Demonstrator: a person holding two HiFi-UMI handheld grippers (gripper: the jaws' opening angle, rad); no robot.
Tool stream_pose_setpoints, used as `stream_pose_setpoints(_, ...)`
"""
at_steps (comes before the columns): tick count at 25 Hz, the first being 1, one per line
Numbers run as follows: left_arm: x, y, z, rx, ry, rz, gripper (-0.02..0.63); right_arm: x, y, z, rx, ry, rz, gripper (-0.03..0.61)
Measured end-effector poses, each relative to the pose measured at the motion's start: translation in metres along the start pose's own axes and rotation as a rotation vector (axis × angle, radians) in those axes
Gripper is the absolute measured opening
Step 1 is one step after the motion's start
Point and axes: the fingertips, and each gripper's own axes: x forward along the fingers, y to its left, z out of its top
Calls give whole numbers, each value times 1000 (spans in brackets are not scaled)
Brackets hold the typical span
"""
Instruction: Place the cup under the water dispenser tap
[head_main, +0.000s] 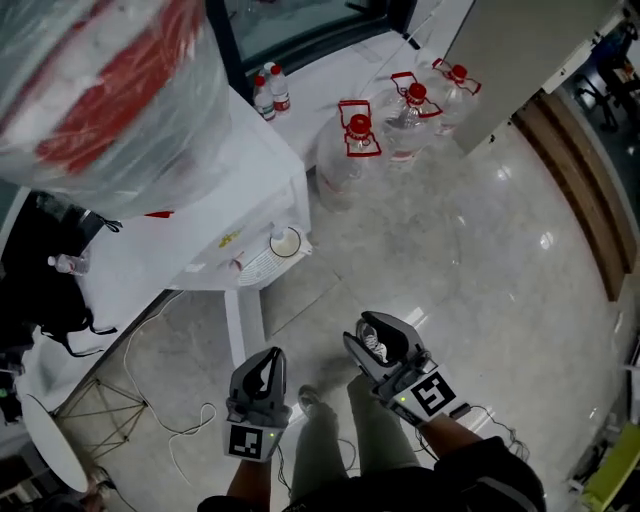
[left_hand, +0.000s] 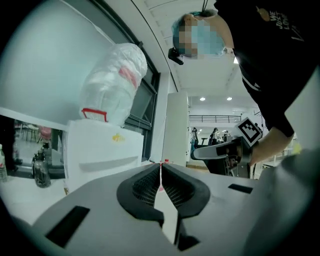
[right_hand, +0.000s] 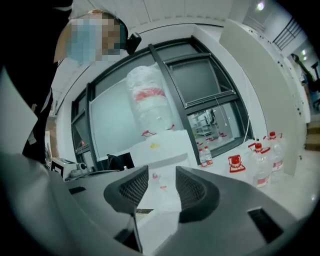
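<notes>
Shows the cup (head_main: 285, 243) upright at the bench (head_main: 130, 265) corner by the water dispenser (head_main: 240, 160), three clear red-capped jugs (head_main: 345, 155) on the floor beyond, left gripper (head_main: 266, 360) fingers together, right gripper (head_main: 378, 335) fingers apart, both well apart from it.

Grey left gripper (head_main: 268, 358) and right gripper (head_main: 372, 336) have black meshed jaws.

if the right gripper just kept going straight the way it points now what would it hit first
The open right gripper faces the front of the white water dispenser; probably that first, nothing nearer shows, though depth is unclear.
</notes>
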Motion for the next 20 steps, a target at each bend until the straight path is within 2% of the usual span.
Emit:
stream_pose_setpoints(3, -18, -10, 52, 22, -8, -2, 21, -10, 29, 48, -44, -9, 8, 184)
stream_pose_setpoints(7, -40, -23, 105, 33, -29, 11, 21, -25, 56, 95, -87, -29, 12, 181)
stream_pose_setpoints(11, -62, -37, 147, 47, -52, 16, 21, -41, 81, 132, -97, -58, 13, 125)
stream_pose_setpoints(15, -92, -47, 184, 57, -84, 19, 21, -54, 118, 158, -134, -72, 33, 76)
stream_pose_setpoints(20, -127, -60, 214, 78, -137, 9, 21, -74, 155, 173, -143, -82, 39, 59)
